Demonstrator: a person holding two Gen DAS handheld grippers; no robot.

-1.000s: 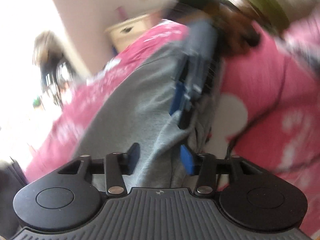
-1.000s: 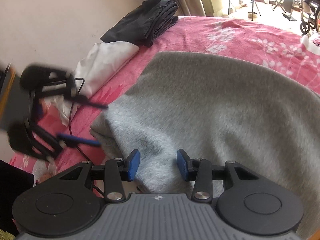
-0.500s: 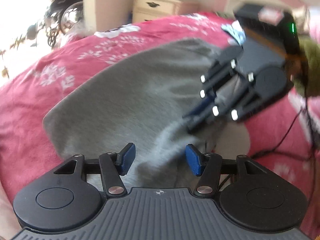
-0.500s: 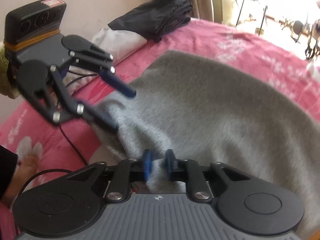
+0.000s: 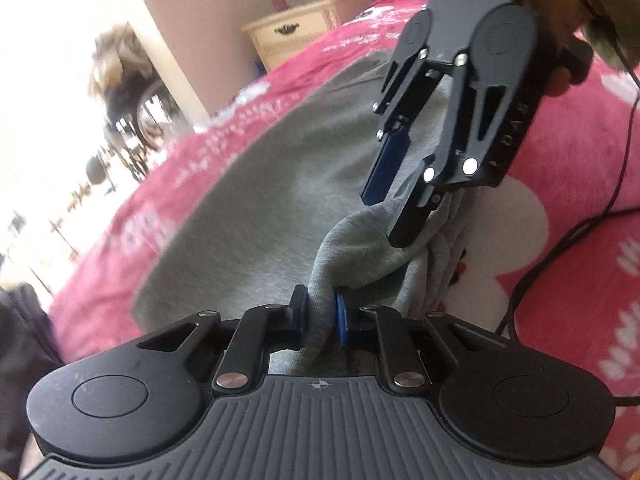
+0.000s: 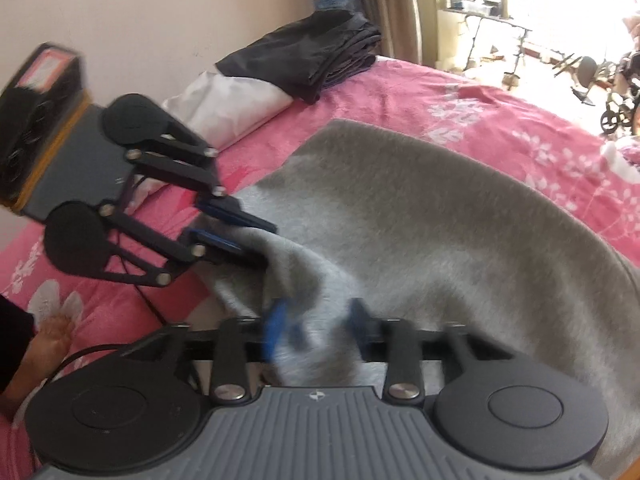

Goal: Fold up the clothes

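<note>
A bedroom, brightly lit from a window, with a bed covered by a pink floral bedspread [image 6: 460, 92] that fills most of both views. Spread across it lies a grey garment [image 6: 420, 216], its near edge gathered up into a bunched fold [image 5: 360, 240] between the two tools. Against the cream wall sits a white pillow [image 6: 228, 108] with a stack of folded dark clothes [image 6: 316, 56] on top; in the left wrist view a cream bedside cabinet [image 5: 304, 32] stands beyond the bed. A black cable [image 5: 560, 240] trails over the bedspread.

The only writing is raised lettering along one link of the right gripper, seen in the left wrist view; it cannot be read for certain. A pink-and-white label on the back of the left gripper's body is too blurred to read.

The left gripper [image 5: 322, 316] is clenched on the bunched fold of the grey garment, blue pads pressing the cloth from both sides. The right gripper [image 6: 316, 328] points along the bed with its jaws parted and grey cloth lying loosely between the blurred fingers. A bare foot [image 6: 48, 344] rests on the bedspread at the left edge.
</note>
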